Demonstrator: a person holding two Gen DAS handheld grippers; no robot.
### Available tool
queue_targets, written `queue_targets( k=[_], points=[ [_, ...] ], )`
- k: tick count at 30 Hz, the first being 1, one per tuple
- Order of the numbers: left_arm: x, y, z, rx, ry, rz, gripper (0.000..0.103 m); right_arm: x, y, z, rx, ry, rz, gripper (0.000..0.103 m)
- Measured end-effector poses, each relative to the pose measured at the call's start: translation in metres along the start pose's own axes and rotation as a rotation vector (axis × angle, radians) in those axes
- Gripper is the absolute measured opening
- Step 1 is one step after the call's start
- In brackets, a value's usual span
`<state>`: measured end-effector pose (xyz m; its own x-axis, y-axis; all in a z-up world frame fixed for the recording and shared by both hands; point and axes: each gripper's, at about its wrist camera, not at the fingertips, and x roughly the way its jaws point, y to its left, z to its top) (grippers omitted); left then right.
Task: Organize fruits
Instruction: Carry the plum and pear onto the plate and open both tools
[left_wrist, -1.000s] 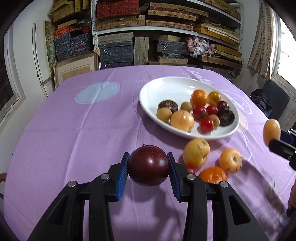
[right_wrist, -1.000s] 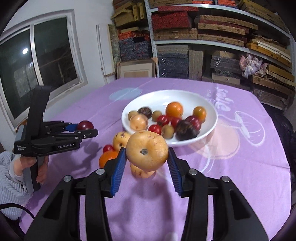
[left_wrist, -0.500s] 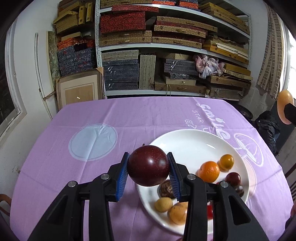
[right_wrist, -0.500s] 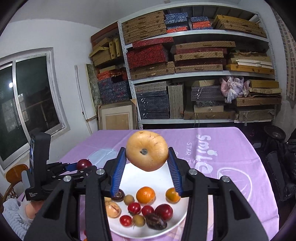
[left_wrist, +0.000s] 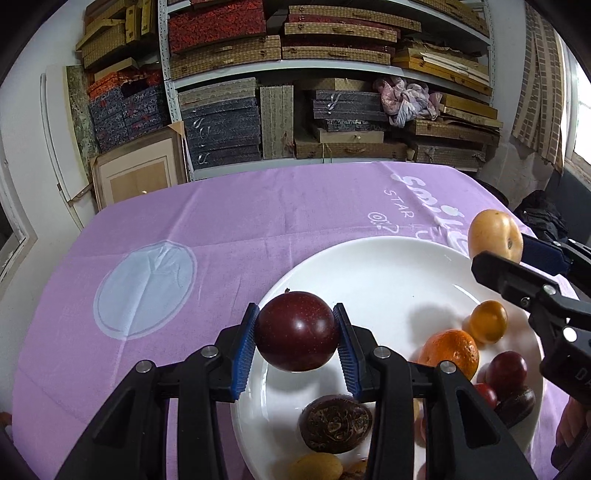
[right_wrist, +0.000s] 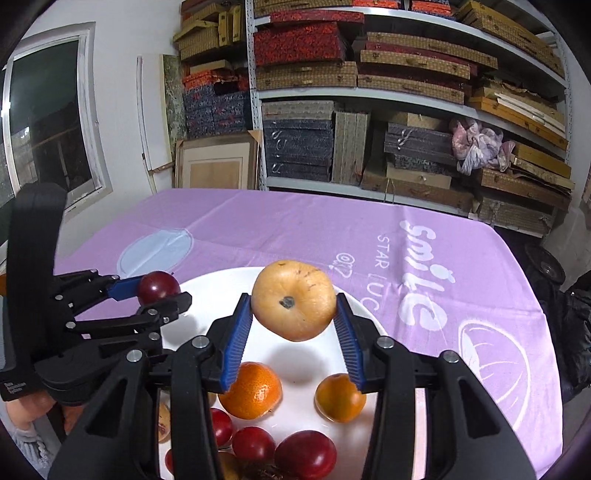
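- Plum (left_wrist: 297, 331), dark red, sits clamped between the blue pads of the left gripper (left_wrist: 297, 339), held in the air above the near-left part of the plate (left_wrist: 369, 266)
- Yellow fruit (right_wrist: 293, 300), round with a dark stem spot, is gripped the same way by the right gripper (right_wrist: 293, 332), hanging over the far half of the plate
- Plate rests on the purple cloth (left_wrist: 221, 229); it already holds an orange (right_wrist: 251, 390), a smaller orange fruit (right_wrist: 339, 398), several red fruits (right_wrist: 306, 456) and a dark wrinkled one (left_wrist: 335, 422)
- Step in hand, as I judge it: carrying both fruits to the plate, with the drop not yet made
- Bare white space lies below each held fruit, so neither has to land on another
- Next move calls for lowering each gripper until its fruit is near the plate's surface, then letting the jaws part gently so the round fruit settles and does not roll off the rim
- Grippers are near each other over the plate, so the two descents need room to avoid a knock
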<state>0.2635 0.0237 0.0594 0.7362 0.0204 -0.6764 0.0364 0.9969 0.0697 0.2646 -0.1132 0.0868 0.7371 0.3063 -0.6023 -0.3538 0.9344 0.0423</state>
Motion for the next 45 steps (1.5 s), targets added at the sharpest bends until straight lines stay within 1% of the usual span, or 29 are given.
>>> queue_targets(
  k=[3,9,21,31,45],
  points=[
    [0.006,0.006,-0.001,-0.017,0.017,0.004,0.041,0.014,-0.004,-0.008,0.005,0.035,0.004,0.044],
    [0.013,0.006,-0.006,-0.007,0.03,0.015,0.041,0.029,-0.008,-0.018,0.013,0.074,0.02,0.044],
    [0.021,0.0,-0.011,0.02,0.047,0.034,0.041,0.036,-0.011,-0.024,0.017,0.103,0.035,0.044],
    [0.02,-0.002,-0.011,0.026,0.033,0.038,0.043,0.04,-0.011,-0.025,0.018,0.113,0.038,0.044],
    [0.019,-0.002,-0.011,0.021,0.027,0.042,0.043,0.032,-0.01,-0.023,0.018,0.092,0.042,0.045]
  ],
)
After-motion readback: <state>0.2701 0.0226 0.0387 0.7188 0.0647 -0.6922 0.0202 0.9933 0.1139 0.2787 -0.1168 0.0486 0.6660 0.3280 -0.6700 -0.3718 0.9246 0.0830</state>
